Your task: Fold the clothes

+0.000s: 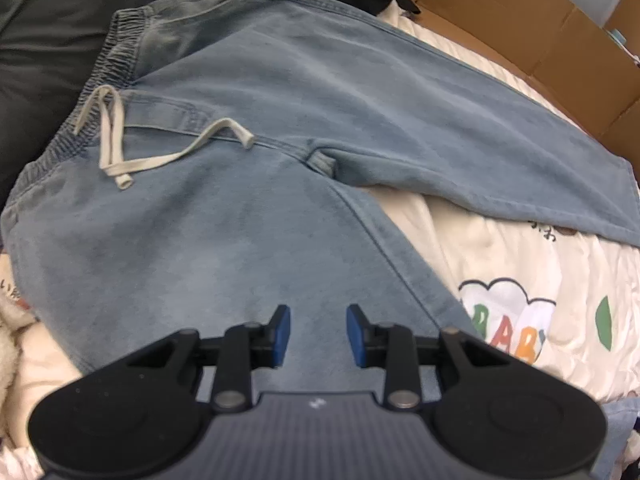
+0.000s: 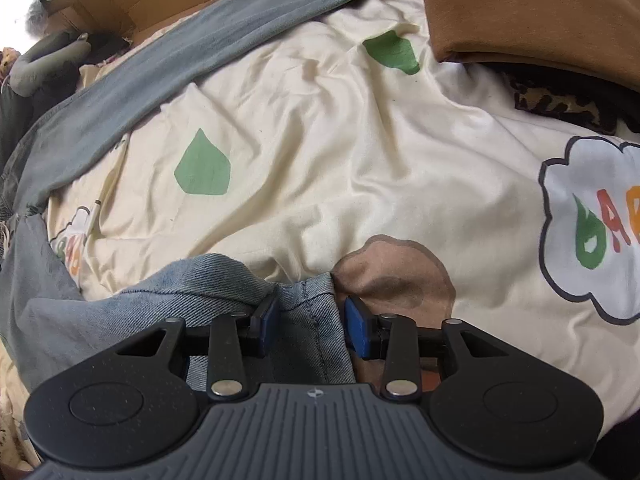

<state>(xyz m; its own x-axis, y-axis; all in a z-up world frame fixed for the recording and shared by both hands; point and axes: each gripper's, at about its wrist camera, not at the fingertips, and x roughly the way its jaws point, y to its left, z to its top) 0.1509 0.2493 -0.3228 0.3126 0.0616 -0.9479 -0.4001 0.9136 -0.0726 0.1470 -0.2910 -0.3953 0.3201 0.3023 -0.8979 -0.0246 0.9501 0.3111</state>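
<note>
Here, right tongs [image 2: 311, 320] astride jeans [image 2: 308, 304] hem — bedsheet [image 2: 320, 160] beyond

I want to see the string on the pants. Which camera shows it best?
The left wrist view. The white string lies in plain sight near the waistband of the pants. The right wrist view shows no string, only pant legs and a hem between the right gripper jaws.

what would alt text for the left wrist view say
Light blue jeans lie spread flat on a cream printed bedsheet, with the white drawstring loose at the waistband. The left gripper hovers open over one leg.
</note>
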